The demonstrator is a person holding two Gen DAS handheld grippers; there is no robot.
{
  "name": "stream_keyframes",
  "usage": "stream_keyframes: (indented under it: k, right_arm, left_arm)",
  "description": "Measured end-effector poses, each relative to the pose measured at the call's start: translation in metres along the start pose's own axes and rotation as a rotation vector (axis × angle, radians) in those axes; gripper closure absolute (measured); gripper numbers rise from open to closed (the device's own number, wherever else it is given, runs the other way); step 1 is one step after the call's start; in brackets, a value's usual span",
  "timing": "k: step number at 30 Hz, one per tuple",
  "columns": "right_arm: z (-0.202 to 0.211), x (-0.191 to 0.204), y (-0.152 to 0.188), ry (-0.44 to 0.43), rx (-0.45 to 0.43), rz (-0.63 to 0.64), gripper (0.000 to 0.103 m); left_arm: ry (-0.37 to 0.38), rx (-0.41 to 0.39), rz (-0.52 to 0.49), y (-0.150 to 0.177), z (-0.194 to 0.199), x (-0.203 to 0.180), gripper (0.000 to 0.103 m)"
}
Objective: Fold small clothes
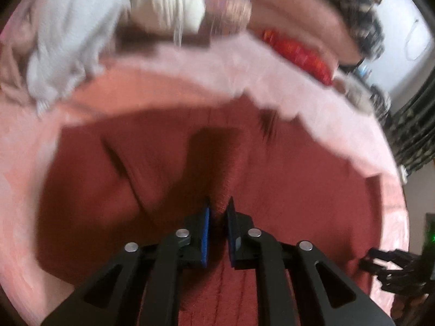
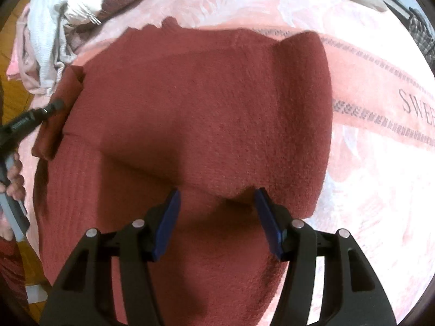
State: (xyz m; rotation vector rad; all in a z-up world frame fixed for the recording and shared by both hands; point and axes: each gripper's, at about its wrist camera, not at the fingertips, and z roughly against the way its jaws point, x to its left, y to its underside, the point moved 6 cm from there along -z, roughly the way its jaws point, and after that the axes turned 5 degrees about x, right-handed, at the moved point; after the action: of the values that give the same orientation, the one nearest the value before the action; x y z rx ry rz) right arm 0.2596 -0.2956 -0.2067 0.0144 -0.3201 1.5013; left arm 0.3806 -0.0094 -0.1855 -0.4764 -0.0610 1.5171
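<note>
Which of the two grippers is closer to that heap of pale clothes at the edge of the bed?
Left. The left gripper is at the red sweater's edge beside the heap; the right gripper hovers over the sweater's middle, farther away.

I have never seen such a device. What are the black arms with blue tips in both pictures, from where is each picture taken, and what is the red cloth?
No robot is here. A person holds a two-finger gripper in each hand, and a camera on each looks along its fingers. One picture is from the left gripper, the other from the right gripper. The blue parts are the finger pads.

A dark red knitted garment lies partly folded on a pink blanket. More clothes are piled at the far left.

The left jaws stand a little apart, with nothing clearly gripped. The right jaws are open over a fold of the garment; whether the pads touch it I cannot tell.
</note>
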Motion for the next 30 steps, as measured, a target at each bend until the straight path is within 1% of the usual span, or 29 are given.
stream_keyframes:
  k: [1,2,4,5,6,7,8,9,10,12,13,14,15,17,20,22,24,25,27,28,29,30]
  right_arm:
    - [-0.002,0.0,-0.001,0.004,0.004,0.0,0.045]
    - [-0.005,0.001,-0.002,0.011,0.011,0.003,0.044]
    - [-0.009,0.002,-0.003,0.026,0.022,0.012,0.043]
    - [-0.01,0.003,-0.004,0.033,0.024,0.016,0.043]
    - [-0.01,0.004,-0.005,0.037,0.026,0.019,0.042]
    - [-0.008,0.005,-0.005,0.038,0.027,0.02,0.043]
    - [-0.007,0.006,-0.006,0.034,0.026,0.018,0.043]
    - [-0.005,0.007,-0.007,0.032,0.026,0.016,0.043]
    - [-0.002,0.009,-0.008,0.028,0.024,0.014,0.043]
    - [0.001,0.015,-0.011,0.02,0.021,0.021,0.043]
    - [0.003,0.019,-0.012,0.016,0.021,0.026,0.043]
    - [0.003,0.027,-0.015,0.002,0.022,0.033,0.044]
    - [0.003,0.034,-0.016,-0.011,0.024,0.037,0.044]
    - [0.001,0.049,-0.023,-0.042,0.03,0.047,0.046]
    - [-0.009,0.067,-0.033,-0.049,0.047,0.051,0.048]
    - [-0.019,0.073,-0.037,-0.057,0.072,0.042,0.047]
    - [-0.033,0.074,-0.039,-0.021,0.104,0.036,0.047]
    - [-0.037,0.075,-0.04,-0.008,0.114,0.037,0.046]
    - [-0.037,0.078,-0.042,0.015,0.13,0.036,0.046]
    - [-0.036,0.081,-0.045,0.027,0.135,0.038,0.046]
    - [-0.032,0.087,-0.047,0.044,0.132,0.052,0.047]
    - [-0.028,0.097,-0.051,0.041,0.122,0.07,0.048]
  left_arm:
    - [-0.002,0.019,0.009,0.005,-0.009,0.001,0.085]
    - [0.0,0.015,0.006,0.007,-0.01,0.001,0.085]
    - [0.002,0.018,-0.009,0.01,-0.004,-0.001,0.078]
    - [0.015,0.025,-0.009,0.011,0.001,-0.001,0.069]
    - [0.032,0.03,-0.008,0.012,0.009,-0.001,0.062]
    - [0.064,0.026,-0.007,0.013,0.023,0.002,0.061]
    - [0.086,0.015,-0.008,0.012,0.034,0.007,0.056]
    - [0.096,-0.014,-0.004,0.011,0.053,0.017,0.05]
    - [0.083,-0.034,0.003,0.008,0.062,0.026,0.048]
    - [0.019,-0.062,0.03,0.0,0.078,0.056,0.048]
    - [-0.045,-0.071,0.051,-0.004,0.081,0.078,0.048]
    - [-0.085,-0.067,0.069,-0.005,0.082,0.096,0.049]
    - [-0.116,-0.053,0.09,-0.007,0.08,0.111,0.049]
    - [-0.154,-0.006,0.128,-0.006,0.069,0.139,0.05]
    - [-0.206,0.035,0.109,-0.002,0.051,0.153,0.051]
    - [-0.223,0.063,0.087,0.0,0.038,0.156,0.051]
    - [-0.247,0.097,0.072,0.005,0.024,0.158,0.05]
    - [-0.246,0.111,0.067,0.008,0.017,0.159,0.05]
    - [-0.235,0.109,0.068,0.009,0.013,0.16,0.05]
    - [-0.218,0.107,0.078,0.009,0.013,0.162,0.05]
    - [-0.199,0.11,0.087,0.009,0.014,0.164,0.05]
    - [-0.19,0.114,0.09,0.008,0.013,0.165,0.05]
